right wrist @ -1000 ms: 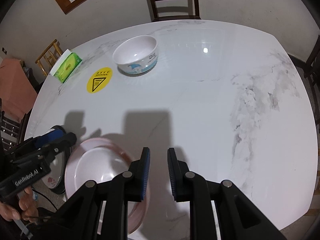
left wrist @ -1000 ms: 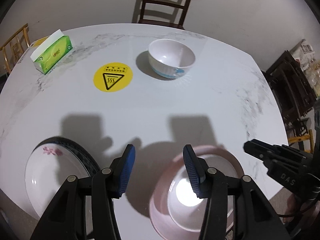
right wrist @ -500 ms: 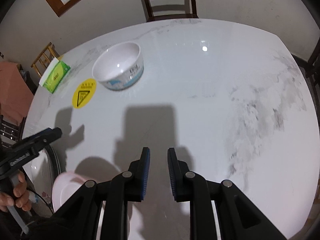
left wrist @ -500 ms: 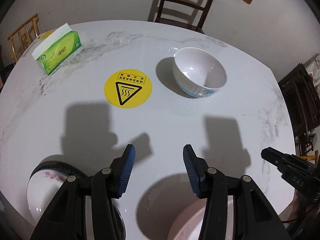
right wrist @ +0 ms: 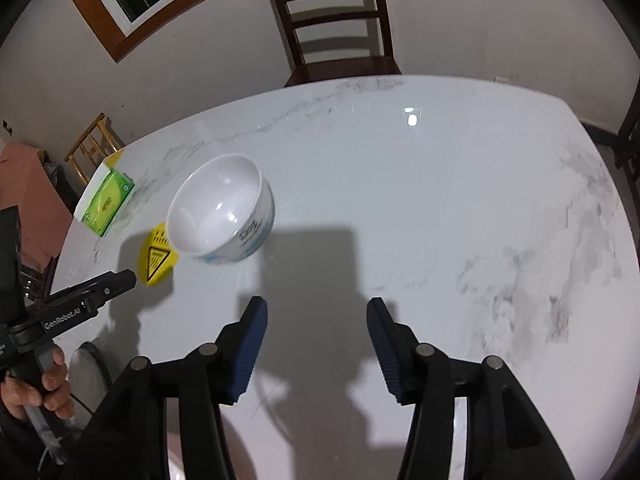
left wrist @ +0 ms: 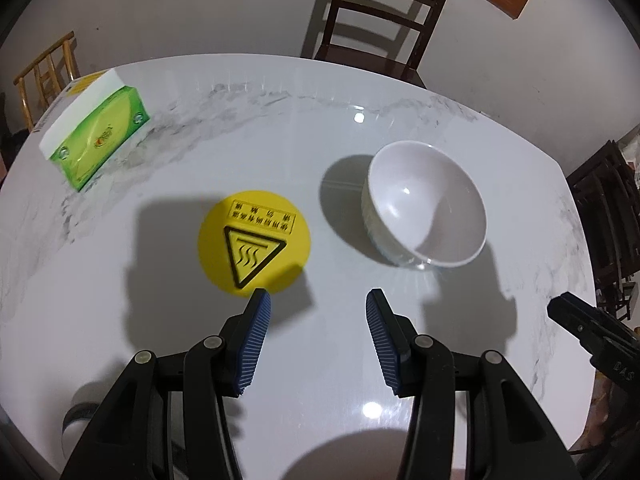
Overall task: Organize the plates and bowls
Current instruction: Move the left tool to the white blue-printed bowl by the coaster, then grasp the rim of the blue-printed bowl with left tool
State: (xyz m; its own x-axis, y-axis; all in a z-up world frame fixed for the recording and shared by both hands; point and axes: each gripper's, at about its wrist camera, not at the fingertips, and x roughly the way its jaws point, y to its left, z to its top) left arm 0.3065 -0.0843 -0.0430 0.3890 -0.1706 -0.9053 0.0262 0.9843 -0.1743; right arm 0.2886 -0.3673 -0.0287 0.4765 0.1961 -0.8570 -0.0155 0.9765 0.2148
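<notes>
Both grippers, left gripper (left wrist: 316, 312) and right gripper (right wrist: 316, 316), had fingers apart and empty, right's just opened, so the bowl (right wrist: 222, 208) at 11 o'clock on the slick bench (right wrist: 420, 208) could've skidded if nudged.

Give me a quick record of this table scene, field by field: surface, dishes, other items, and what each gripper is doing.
surface: white marble table
bowl: white bowl, upright, empty
sticker: yellow warning sticker, left of bowl
box: green tissue box, far left
left gripper: open, nothing between jaws
right gripper: jaws have just been opening, nothing between them
chair: dark wooden chair behind table
</notes>
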